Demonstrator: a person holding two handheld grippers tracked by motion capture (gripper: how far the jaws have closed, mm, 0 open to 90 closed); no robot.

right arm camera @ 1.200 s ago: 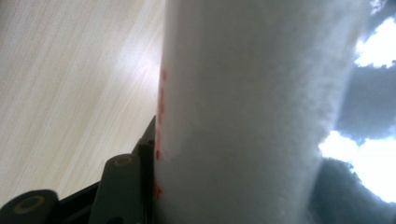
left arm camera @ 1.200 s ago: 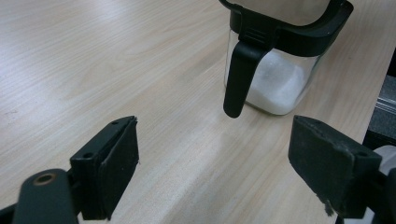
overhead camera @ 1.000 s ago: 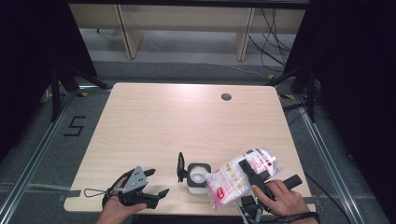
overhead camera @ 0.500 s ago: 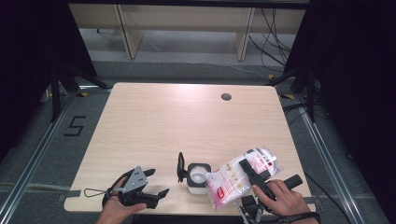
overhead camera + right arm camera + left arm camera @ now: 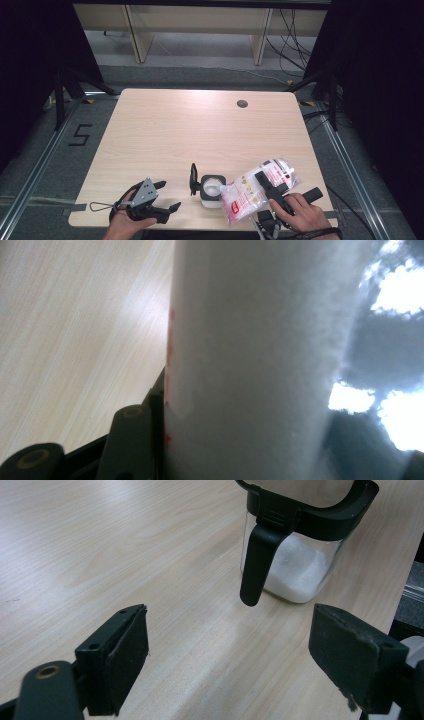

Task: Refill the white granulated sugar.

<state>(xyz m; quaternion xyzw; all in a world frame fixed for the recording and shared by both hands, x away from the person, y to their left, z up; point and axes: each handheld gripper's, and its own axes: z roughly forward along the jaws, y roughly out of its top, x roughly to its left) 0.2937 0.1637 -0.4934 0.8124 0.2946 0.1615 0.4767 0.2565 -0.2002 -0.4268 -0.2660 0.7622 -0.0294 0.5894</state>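
Bag [image 5: 252,192] of white powder, clear plastic with red print, lies tilted at the near right of the table [image 5: 200,125], its lower end resting against the jar [image 5: 211,190]. 1 bag and 1 jar are on the table. The jar is a small clear container with a black rim, partly filled with a white granular substance; its black lid [image 5: 193,178] stands swung open on the left side. In the left gripper view the jar [image 5: 295,555] shows the white contents settled at the bottom, and a black latch [image 5: 256,562] hangs down its front.

The right gripper [image 5: 274,188], held in the person's right hand [image 5: 302,217], clamps the bag near its upper middle; in the right gripper view the bag [image 5: 260,365] presses against the left jaw and runs up the middle of the view.

The left gripper [image 5: 167,195], held in the left hand [image 5: 125,222], rests at the near left of the table, jaws spread wide with nothing between them, pointing toward the jar, which stands near but apart from it. 2 grippers are in use.
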